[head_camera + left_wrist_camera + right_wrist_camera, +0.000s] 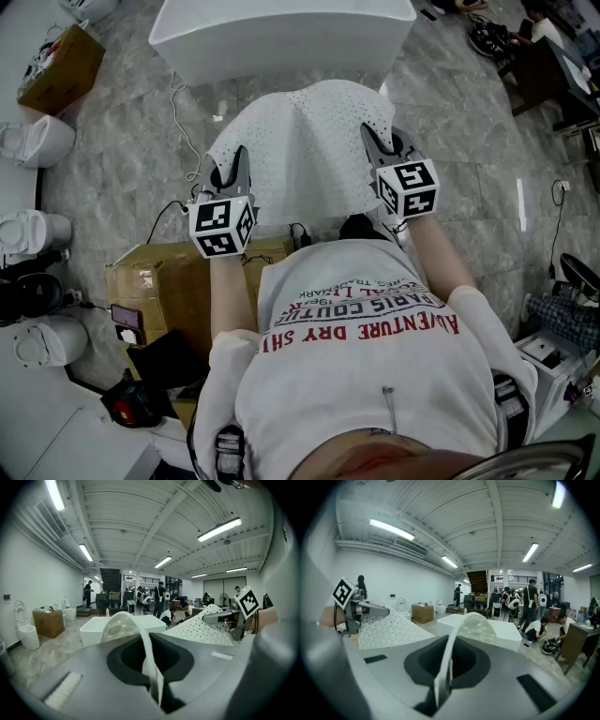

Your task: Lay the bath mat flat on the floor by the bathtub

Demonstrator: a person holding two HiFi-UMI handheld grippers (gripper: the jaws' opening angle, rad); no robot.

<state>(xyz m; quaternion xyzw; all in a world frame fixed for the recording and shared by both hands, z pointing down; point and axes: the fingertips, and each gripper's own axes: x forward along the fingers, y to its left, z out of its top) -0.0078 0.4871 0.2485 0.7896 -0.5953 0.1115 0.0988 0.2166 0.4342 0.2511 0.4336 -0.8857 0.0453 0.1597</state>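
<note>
Forearms stretched forward side by side, the left forearm and right forearm sloping a little downward, a person in a white printed T-shirt holds a white perforated bath mat over the grey marble-patterned floor, directly in front of a white rectangular bathtub.

The left hand-held gripper is clamped on the mat's near left corner and the right hand-held gripper on its near right corner. The two are well apart and at much the same height, each pointing towards the tub.

In each gripper view a thin fold of the mat's edge stands pinched between the closed jaws and curls upward past them. The sheet rises to a peak at each grip, sags between the two, and slopes away towards the tub (whether its far edge touches the floor cannot be told from these views).

A brown cardboard box sits on the floor just below the left forearm.
</note>
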